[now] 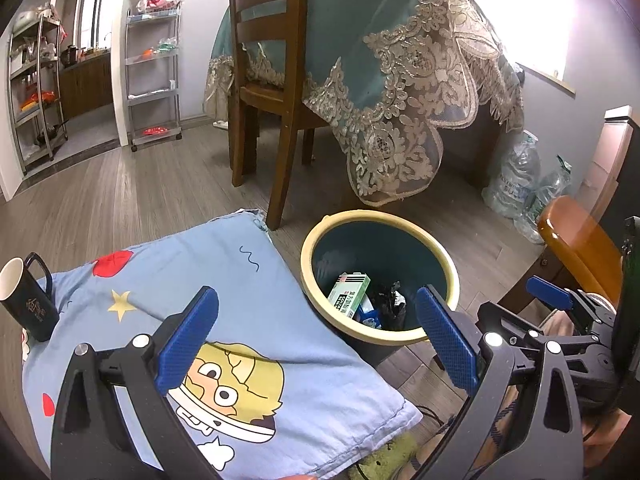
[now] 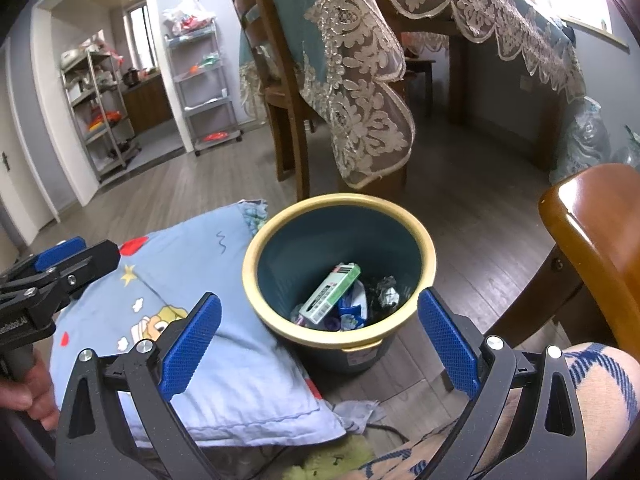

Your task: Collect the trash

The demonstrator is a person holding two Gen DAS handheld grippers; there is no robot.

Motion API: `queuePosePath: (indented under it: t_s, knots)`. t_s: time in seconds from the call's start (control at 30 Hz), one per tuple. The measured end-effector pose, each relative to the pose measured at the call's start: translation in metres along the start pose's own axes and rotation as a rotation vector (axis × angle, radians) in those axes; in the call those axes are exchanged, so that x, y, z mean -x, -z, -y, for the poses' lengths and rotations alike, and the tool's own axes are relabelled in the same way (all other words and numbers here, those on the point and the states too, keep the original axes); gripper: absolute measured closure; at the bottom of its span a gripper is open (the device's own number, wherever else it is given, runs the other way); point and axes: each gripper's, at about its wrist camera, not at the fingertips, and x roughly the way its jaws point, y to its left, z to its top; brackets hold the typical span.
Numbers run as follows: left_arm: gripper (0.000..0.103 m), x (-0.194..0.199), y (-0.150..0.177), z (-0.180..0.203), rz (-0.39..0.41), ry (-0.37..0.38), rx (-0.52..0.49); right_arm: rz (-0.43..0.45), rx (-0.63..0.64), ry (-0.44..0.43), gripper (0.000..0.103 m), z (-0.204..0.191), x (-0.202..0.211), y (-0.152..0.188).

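A dark blue trash bin (image 1: 436,256) (image 2: 280,256) with a cream rim stands on the wood floor beside a cushion. Inside it lie a green and white box (image 1: 349,294) (image 2: 330,294), a blue wrapper (image 2: 354,308) and crumpled black wrapping (image 2: 386,292). My left gripper (image 1: 318,340) is open over the cushion's edge and the bin's near rim, holding nothing. My right gripper (image 2: 318,340) is open just short of the bin, also empty. The right gripper's body (image 1: 560,320) shows at the right of the left wrist view; the left gripper's body (image 2: 48,280) shows at the left of the right wrist view.
A light blue cartoon cushion (image 1: 224,304) (image 2: 192,320) lies left of the bin, with a black mug (image 1: 28,296) on it. A wooden chair (image 1: 264,80) and a lace-draped table (image 1: 400,80) stand behind. An orange chair seat (image 2: 592,248) sits right. Plastic bottles (image 1: 520,176) lie by the wall.
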Motion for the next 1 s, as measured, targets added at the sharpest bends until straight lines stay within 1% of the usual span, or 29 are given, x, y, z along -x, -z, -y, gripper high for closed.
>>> queuePosePath:
  t_s: [1.0]
  knots:
    - [0.006, -0.0017, 0.0018, 0.0024, -0.004, 0.0, -0.004, -0.004, 0.002, -0.003, 0.005, -0.002, -0.002, 0.0015]
